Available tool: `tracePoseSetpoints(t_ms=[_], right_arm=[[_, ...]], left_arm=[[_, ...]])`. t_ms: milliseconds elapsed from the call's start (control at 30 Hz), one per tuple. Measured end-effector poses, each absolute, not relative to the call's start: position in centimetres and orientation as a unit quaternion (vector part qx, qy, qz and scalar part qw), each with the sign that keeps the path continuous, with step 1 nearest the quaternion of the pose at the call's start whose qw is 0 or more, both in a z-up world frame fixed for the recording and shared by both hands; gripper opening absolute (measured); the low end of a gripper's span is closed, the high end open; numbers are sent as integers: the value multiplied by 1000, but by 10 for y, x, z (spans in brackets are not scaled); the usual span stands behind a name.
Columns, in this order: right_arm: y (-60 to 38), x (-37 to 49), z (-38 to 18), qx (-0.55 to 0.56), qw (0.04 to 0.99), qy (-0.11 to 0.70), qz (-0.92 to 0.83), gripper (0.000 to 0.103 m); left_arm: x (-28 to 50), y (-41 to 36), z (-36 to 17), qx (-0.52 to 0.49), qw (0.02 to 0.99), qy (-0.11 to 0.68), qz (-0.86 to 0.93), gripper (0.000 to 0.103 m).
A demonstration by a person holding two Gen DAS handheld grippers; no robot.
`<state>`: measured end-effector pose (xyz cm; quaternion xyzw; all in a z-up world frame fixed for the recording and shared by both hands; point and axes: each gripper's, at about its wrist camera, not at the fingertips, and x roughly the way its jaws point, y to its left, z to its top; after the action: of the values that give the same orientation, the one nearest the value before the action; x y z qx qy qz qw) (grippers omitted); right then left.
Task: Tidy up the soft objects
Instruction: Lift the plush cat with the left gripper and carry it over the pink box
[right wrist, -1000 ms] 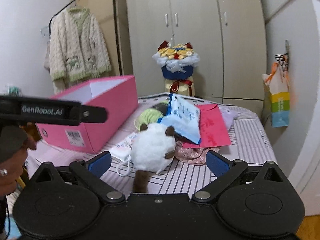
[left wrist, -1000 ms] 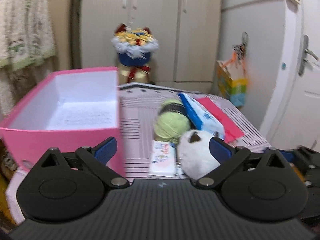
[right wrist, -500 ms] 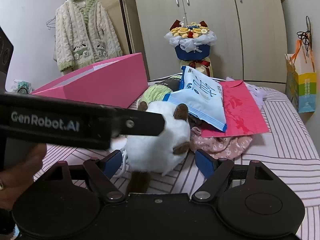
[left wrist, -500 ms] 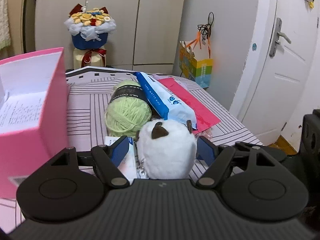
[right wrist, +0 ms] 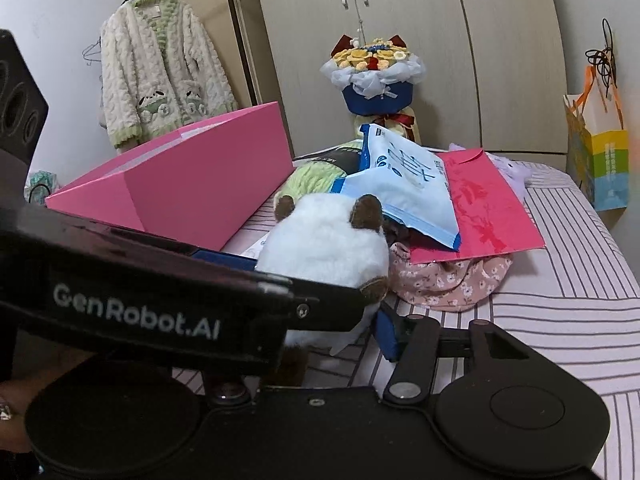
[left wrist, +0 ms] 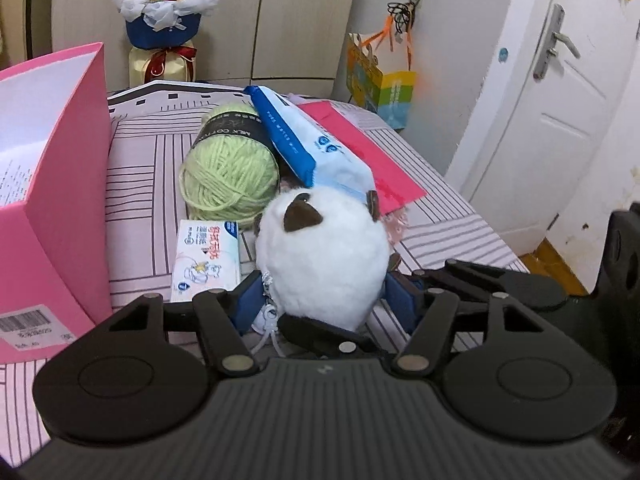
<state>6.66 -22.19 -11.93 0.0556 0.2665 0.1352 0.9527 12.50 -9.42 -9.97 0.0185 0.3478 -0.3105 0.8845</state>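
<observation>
A white plush toy with brown ears [left wrist: 320,256] lies on the striped bed. My left gripper [left wrist: 326,302] has a blue pad against each side of it and is shut on it. In the right wrist view the plush [right wrist: 332,240] sits between my right gripper's jaws [right wrist: 320,328]; only the right blue pad [right wrist: 386,334] shows, apart from the plush, and the left gripper's body hides the other. A green yarn ball [left wrist: 230,174] lies just beyond the plush. An open pink box [left wrist: 52,184] stands to the left.
A blue tissue pack [left wrist: 304,140] leans on the yarn over a red envelope [left wrist: 368,156]. A small tissue packet [left wrist: 208,260] lies by the box. Floral cloth [right wrist: 448,280] lies under the envelope. A bouquet [left wrist: 164,20], wardrobe and door stand behind.
My left gripper swung right from the pink box, moved onto the plush and closed around it. My right gripper moved forward to the plush, and the left gripper now crosses its view.
</observation>
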Motion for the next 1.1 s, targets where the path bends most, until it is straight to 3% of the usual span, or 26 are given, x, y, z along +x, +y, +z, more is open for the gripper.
tracePoseSetpoints(t_ms=[633, 1100], right_arm=[[-181, 21, -88, -40, 946, 295, 127, 61], [-121, -7, -39, -92, 938, 288, 172, 61]], left_arm=[[89, -69, -73, 24, 855, 396, -335, 65], [58, -5, -27, 0, 858, 412, -307, 63]])
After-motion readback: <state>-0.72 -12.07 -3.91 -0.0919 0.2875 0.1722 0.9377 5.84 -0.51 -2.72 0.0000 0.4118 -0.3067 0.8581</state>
